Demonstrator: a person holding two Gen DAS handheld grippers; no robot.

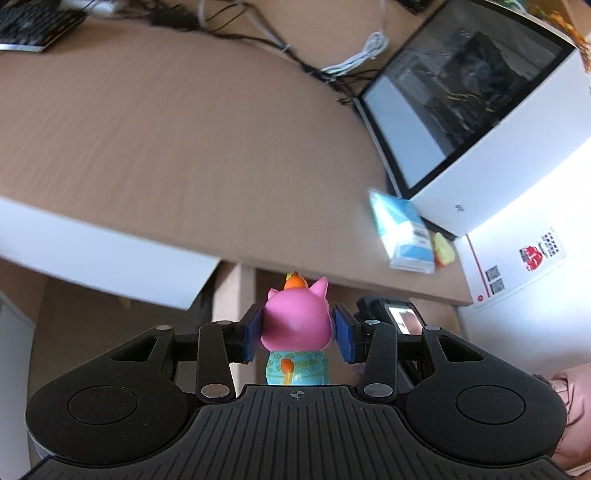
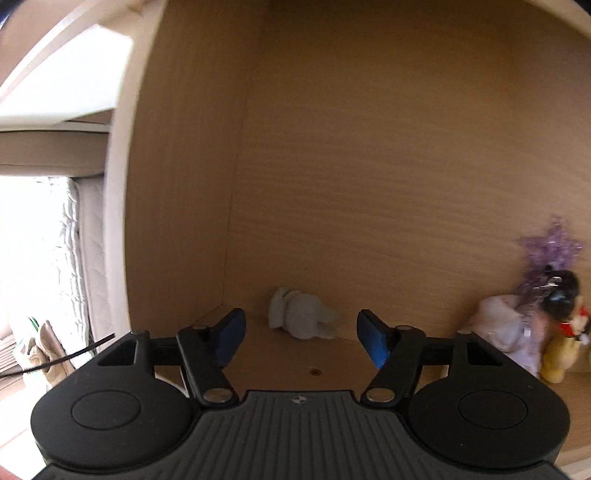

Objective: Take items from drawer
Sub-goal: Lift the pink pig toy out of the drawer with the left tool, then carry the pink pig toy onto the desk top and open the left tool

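A pink toy figure (image 1: 295, 319) is pinched between the blue pads (image 1: 252, 338) of the left gripper (image 1: 297, 334), the pads being pressed against either side of its round head; an orange tuft is seen on top of the head, and a turquoise patterned body with an orange tail hangs below the pads. The figure is held clear of the wooden desk (image 1: 166, 129), near its front edge; on the desk a blue and white carton (image 1: 404, 230) lies just beside a small yellow thing (image 1: 445, 251) (too blurred to be made out), and a white computer case (image 1: 480, 122) with a dark glass side stands behind them. A keyboard (image 1: 33, 26) and a tangle of cables (image 1: 332, 62) are seen at the far edge; a pink sleeve (image 1: 570, 406) shows at the lower right.

The right gripper (image 2: 298, 338) is pointed into a wooden drawer (image 2: 369, 166); its jaws are spread, with nothing between the blue pads (image 2: 231, 338). A small white toy (image 2: 301, 314) is seen lying on the drawer floor by the back wall, beyond the fingertips and untouched; well to the right, a doll (image 2: 517, 328) in pale lilac with dark hair is propped against the wall, with a purple sparkly ornament (image 2: 554, 247) above it and a yellow figure (image 2: 559, 356) just beside it.
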